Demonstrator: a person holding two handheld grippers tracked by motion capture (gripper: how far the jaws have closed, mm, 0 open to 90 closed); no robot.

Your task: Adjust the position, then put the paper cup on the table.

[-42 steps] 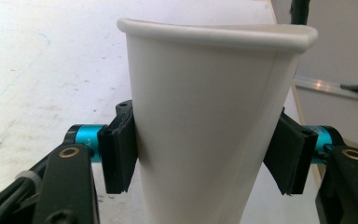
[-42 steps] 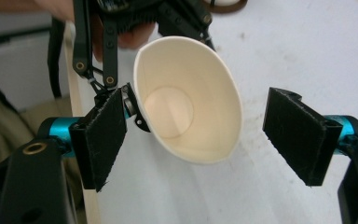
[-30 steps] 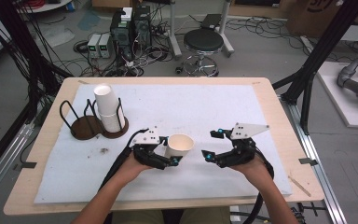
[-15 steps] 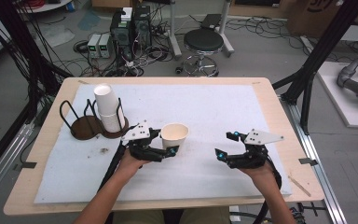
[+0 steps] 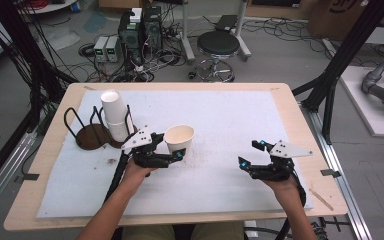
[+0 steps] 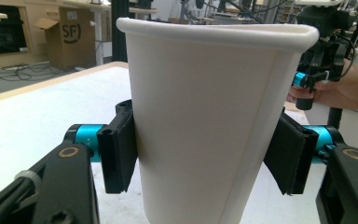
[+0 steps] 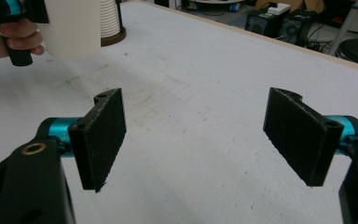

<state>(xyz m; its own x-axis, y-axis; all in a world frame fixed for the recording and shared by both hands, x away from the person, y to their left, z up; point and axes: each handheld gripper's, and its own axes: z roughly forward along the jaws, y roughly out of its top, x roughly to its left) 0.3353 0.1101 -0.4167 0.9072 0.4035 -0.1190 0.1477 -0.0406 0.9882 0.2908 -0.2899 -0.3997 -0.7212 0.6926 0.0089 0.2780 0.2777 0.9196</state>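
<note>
Just right of the wire cup rack (image 5: 87, 131), off the white mat (image 5: 230, 120): paper cup (image 5: 179, 139) upright, mouth up, clamped at the sides by the left gripper (image 5: 172, 150). Seen close from the left gripper view, black pads (image 6: 116, 156) pressed flat on both walls of the cup (image 6: 209, 126), rim slightly squashed. Held from behind by the left hand (image 5: 139, 172), forearm coming in from the near edge of the table (image 5: 45, 150). Inside the rack, a tall stack of white cups (image 5: 115, 114), leaning a little, just left of the held cup and not touching it. Well to the right of the rack, past the held cup: right gripper (image 5: 250, 154) low over the mat, jaws wide apart, nothing between. Same from the right gripper view, both pads (image 7: 100, 135) spread with bare stained mat (image 7: 191, 121) in the gap, held cup (image 7: 72, 28) and stack (image 7: 112, 18) far off at upper left.
</note>
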